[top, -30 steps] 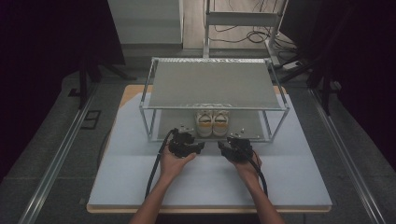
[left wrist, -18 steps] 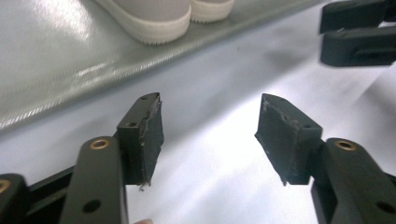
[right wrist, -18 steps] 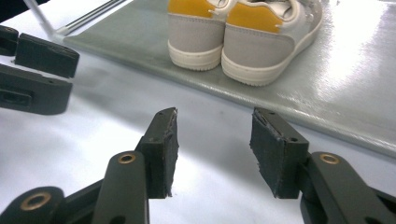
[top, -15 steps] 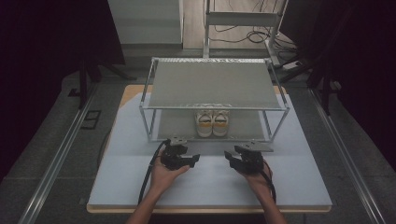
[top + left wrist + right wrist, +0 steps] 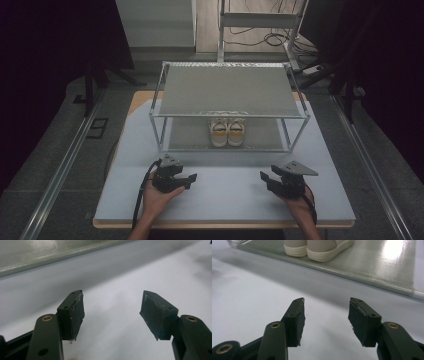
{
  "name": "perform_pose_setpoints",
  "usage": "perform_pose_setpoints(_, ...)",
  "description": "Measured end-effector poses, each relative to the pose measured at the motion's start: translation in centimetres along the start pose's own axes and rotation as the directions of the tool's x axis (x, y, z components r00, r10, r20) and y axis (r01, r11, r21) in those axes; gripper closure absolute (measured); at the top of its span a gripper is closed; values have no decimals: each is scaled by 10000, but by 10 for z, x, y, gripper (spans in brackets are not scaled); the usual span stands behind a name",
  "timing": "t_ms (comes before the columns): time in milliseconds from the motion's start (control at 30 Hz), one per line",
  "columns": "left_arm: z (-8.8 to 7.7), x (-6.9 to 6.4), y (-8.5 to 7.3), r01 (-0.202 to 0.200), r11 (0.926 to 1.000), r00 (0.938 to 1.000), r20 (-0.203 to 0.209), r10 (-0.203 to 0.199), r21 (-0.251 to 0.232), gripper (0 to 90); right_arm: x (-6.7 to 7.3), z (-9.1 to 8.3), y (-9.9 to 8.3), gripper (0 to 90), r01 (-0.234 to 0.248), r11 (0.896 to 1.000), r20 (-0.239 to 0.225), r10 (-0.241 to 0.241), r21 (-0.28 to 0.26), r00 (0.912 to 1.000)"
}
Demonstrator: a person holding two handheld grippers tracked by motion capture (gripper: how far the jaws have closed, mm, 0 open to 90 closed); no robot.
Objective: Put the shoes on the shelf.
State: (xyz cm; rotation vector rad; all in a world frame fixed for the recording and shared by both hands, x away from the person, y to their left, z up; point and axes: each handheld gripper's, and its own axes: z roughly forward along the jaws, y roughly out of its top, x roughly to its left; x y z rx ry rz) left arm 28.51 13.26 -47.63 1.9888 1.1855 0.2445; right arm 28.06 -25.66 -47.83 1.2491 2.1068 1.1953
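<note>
A pair of cream shoes (image 5: 227,131) with orange heel tabs stands side by side on the lower shelf of a metal-framed rack (image 5: 227,90). My left gripper (image 5: 191,179) rests low over the white tabletop, in front of the rack's left half, jaws open and empty. My right gripper (image 5: 264,178) hovers in front of the rack's right half, also open and empty. In the left gripper view my left gripper (image 5: 112,312) has only bare tabletop between its pads. In the right gripper view my right gripper (image 5: 325,315) points at the shoes' (image 5: 317,247) heels on the shelf (image 5: 374,267).
The white table board (image 5: 225,205) lies between the two grippers and runs to the near edge. The rack's top shelf is bare. Dark floor, rails (image 5: 65,165) and a stand with cables (image 5: 260,30) surround the table.
Both grippers have drawn back from the rack's front toward the near edge and spread apart sideways. The shoes have stayed on the lower shelf.
</note>
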Motion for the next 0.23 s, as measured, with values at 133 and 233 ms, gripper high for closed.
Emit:
perform_pose_setpoints(133,-1,4,-2,128,9999,9999,96,-128,-65,354,-2,-1,-2,452,-86,10000,75,87,-45,9999)
perform_pose_setpoints(233,-1,5,-3,268,9996,9994,240,-266,-95,353,-4,-2,-2,446,-111,9999,44,111,-99,9999)
